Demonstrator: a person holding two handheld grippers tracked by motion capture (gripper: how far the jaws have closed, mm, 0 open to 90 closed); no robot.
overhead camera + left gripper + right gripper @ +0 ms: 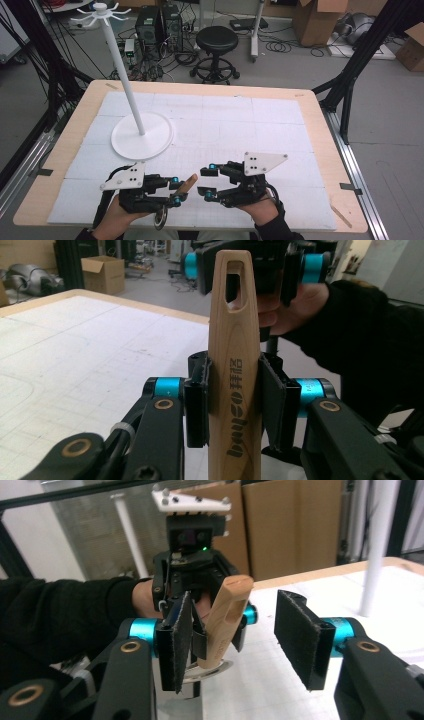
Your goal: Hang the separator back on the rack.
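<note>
So the left gripper (pixel 176 189) was down at the near edge of the table (pixel 320 120), and its jaws were pinching a wooden handle (pixel 187 183), pads pressed flat against both sides. In the left gripper view the wooden handle (pixel 235 370) stood straight up between the jaws, with dark lettering printed down its face and a long hanging slot cut near the rounded top. From the high view the handle poked out toward the right gripper (pixel 206 182), and there was a round metal bit (pixel 160 219) hanging just below the left gripper at the table edge. Couldn't really tell what kind of utensil it was from that.

The right gripper sat just beside the left one, facing it, with its jaws spread wide and nothing between them. In the right gripper view the left gripper (pixel 200 615) was straight ahead holding the handle (pixel 225 620) tilted, and the handle's end sat between the two open pads but wasn't touching either as far as I could see.

Farther back on the white mat (pixel 240 120) was a white stand (pixel 142 135), round base flat on the mat, thin pole tilting up to a ring of hooks at the top. It was well apart from both grippers.
</note>
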